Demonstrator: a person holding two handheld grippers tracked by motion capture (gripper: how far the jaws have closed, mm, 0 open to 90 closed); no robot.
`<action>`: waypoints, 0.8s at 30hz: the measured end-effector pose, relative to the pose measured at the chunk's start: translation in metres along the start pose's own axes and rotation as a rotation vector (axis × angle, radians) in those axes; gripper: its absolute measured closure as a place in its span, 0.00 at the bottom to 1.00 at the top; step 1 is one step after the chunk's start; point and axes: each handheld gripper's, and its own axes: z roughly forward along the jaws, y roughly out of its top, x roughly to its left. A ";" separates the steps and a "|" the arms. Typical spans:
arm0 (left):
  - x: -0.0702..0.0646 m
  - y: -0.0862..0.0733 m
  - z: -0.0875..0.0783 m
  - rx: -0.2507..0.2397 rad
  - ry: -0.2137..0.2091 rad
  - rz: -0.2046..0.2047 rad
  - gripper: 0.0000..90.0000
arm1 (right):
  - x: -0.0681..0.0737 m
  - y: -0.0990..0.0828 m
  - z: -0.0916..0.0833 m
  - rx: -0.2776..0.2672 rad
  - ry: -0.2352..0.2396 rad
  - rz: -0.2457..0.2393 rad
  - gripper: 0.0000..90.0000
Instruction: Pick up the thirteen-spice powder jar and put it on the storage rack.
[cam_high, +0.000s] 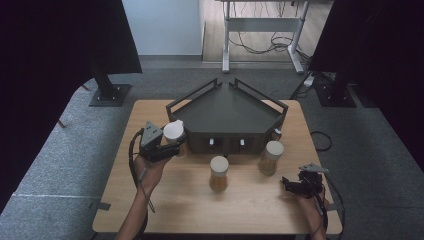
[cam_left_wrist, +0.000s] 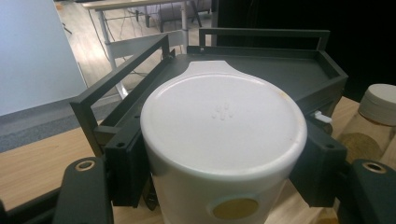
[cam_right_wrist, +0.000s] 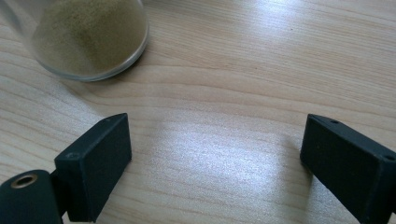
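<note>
Dim high view; bright, soft-focused gripper views.

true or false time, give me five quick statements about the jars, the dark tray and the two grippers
1. The left gripper is clamped on a white-lidded jar. True.
2. The right gripper holds a jar. False: its jaws stand open over bare table.
3. Two more jars stand on the table in front of the dark tray. True.
4. The tray is full of jars. False: its top is bare.
5. The held jar lies on its side. False: it is upright.
</note>
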 end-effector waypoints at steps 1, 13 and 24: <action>0.001 0.001 0.001 0.000 0.002 0.002 0.34 | 0.000 0.000 0.000 0.000 0.000 0.000 0.09; 0.004 0.020 0.012 -0.002 0.001 0.007 0.34 | 0.000 0.000 0.000 -0.001 -0.001 0.002 0.09; 0.005 0.035 0.022 -0.015 0.001 -0.001 0.34 | 0.000 0.000 0.000 0.000 0.000 0.004 0.09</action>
